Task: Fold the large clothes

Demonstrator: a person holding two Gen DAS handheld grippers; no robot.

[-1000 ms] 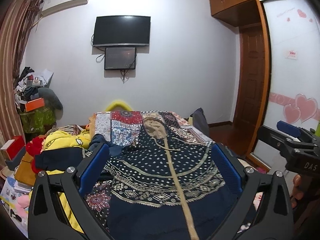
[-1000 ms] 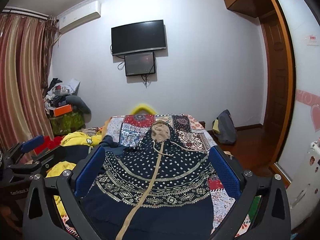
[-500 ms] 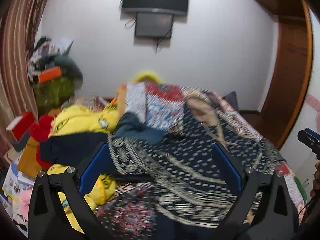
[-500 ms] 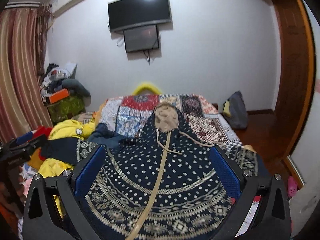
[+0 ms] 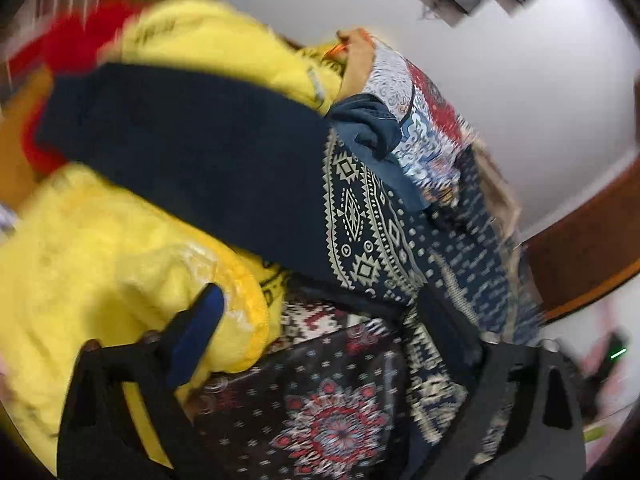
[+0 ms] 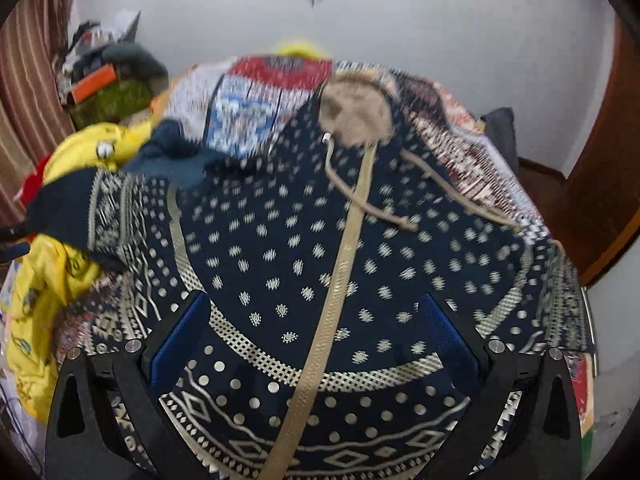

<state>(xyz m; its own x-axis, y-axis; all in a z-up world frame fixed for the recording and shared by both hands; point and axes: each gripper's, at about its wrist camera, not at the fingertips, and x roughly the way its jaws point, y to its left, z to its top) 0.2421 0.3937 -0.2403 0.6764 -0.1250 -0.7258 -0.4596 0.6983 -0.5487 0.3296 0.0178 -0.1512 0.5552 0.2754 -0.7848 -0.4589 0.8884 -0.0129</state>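
Both the left gripper [image 5: 320,344] and right gripper [image 6: 316,320] are seen released, nothing grasped; the left jaws have just been closing. The yellow garment [image 5: 120,264] beside the navy patterned hoodie [image 6: 280,240] sleeve could be pinched along by mistake.

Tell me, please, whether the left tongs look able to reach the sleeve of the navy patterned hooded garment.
Probably yes: the left tongs are open over the bed, and the navy patterned hooded garment's sleeve lies uncovered just ahead, draped over yellow fleece clothing.

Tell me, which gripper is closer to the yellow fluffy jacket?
The left gripper: its left finger lies right against the yellow fluffy jacket. The right gripper hangs over the middle of the navy patterned garment, with the jacket off to its left.
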